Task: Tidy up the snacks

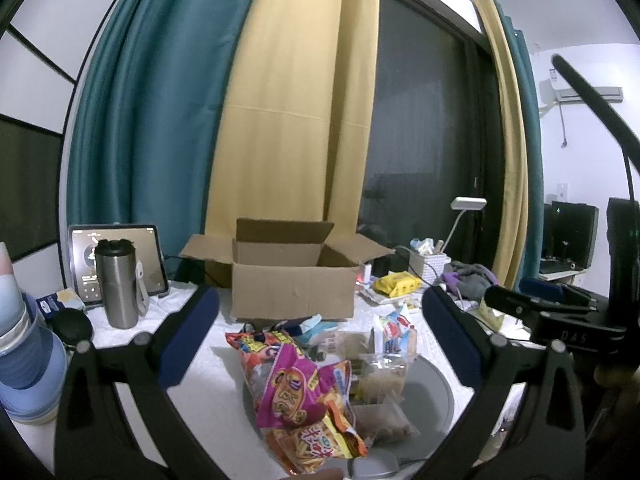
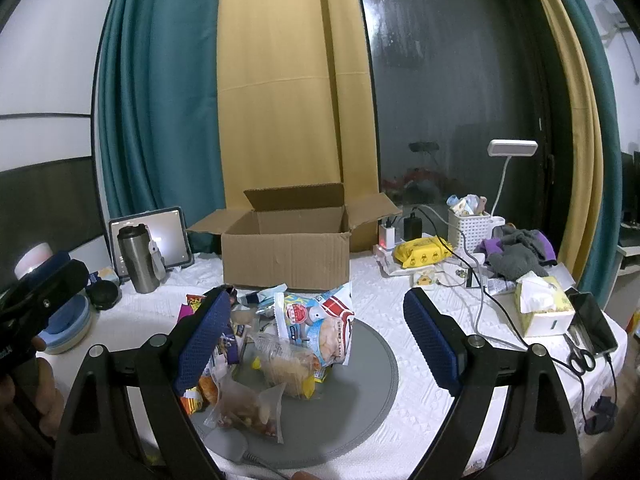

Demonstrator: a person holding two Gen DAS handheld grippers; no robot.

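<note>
Crinkly foil packets lay heaped on the grey mat (image 2: 360, 400) at lower centre, the snack pile (image 2: 280, 352) just before the empty cardboard box (image 2: 286, 258). You held both the left gripper (image 1: 320, 336) and the right gripper (image 2: 316, 336) with jaws wide and empty. Loose overlapping bags could have slid or dragged neighbours off the counter (image 2: 420, 384) if you pinched one carelessly.

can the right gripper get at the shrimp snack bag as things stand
Probably yes. The right gripper is open, and the shrimp snack bag stands upright at the top of the pile between its jaws, with nothing in front of it.
</note>
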